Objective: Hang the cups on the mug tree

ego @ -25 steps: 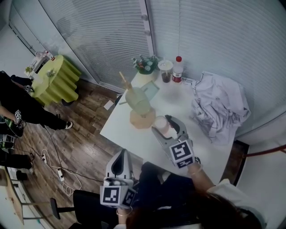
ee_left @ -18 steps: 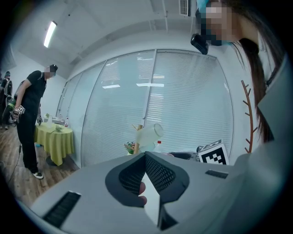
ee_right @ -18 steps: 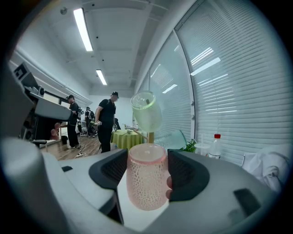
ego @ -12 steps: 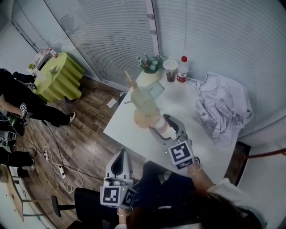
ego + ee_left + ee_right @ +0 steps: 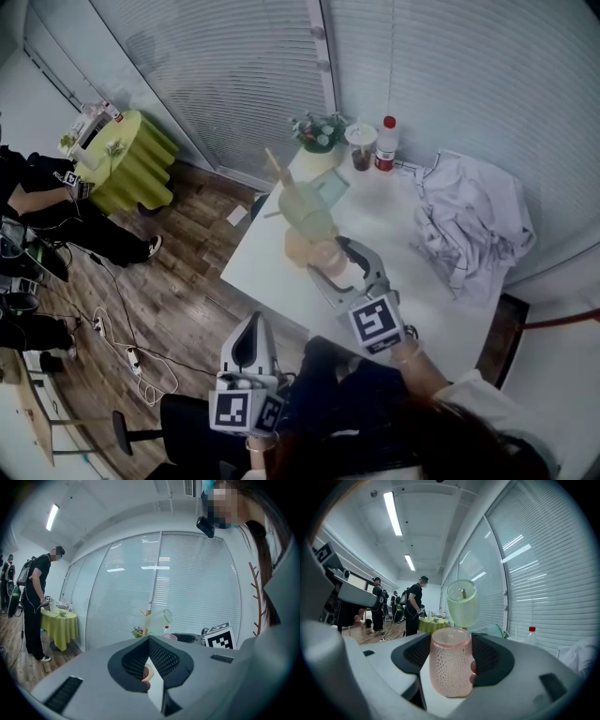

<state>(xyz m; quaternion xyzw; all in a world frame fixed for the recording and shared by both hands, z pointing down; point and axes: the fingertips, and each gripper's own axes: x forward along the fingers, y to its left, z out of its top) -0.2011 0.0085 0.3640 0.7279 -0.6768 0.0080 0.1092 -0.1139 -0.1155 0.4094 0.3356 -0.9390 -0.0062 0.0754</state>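
Where the floor opens out at the far left, a round table under a green cloth (image 5: 127, 161) stands with people beside it. Nearer and further right, the left gripper (image 5: 251, 328) is held low in front of the person's lap, off the near edge of the white surface (image 5: 267, 272), its tip pointing away from the body. In its own view the jaws meet at the tips with nothing between them.

At the surface's far-left part stands the wooden mug tree (image 5: 302, 248). A pale green cup (image 5: 305, 211) hangs tilted on one of its pegs.

The right hand (image 5: 405, 349) reaches forward and to the left from the near edge, carrying the right gripper (image 5: 339, 264) out over the surface to the tree's base. Its jaws are clamped on the sides of a pink dimpled cup (image 5: 449, 672), which sits upright between them, mouth up. The green cup hangs just beyond it.

Against the far blinds stand a red-capped bottle (image 5: 385, 145) and a plastic drink cup (image 5: 360, 148). A crumpled white cloth (image 5: 469, 234) lies at the right.
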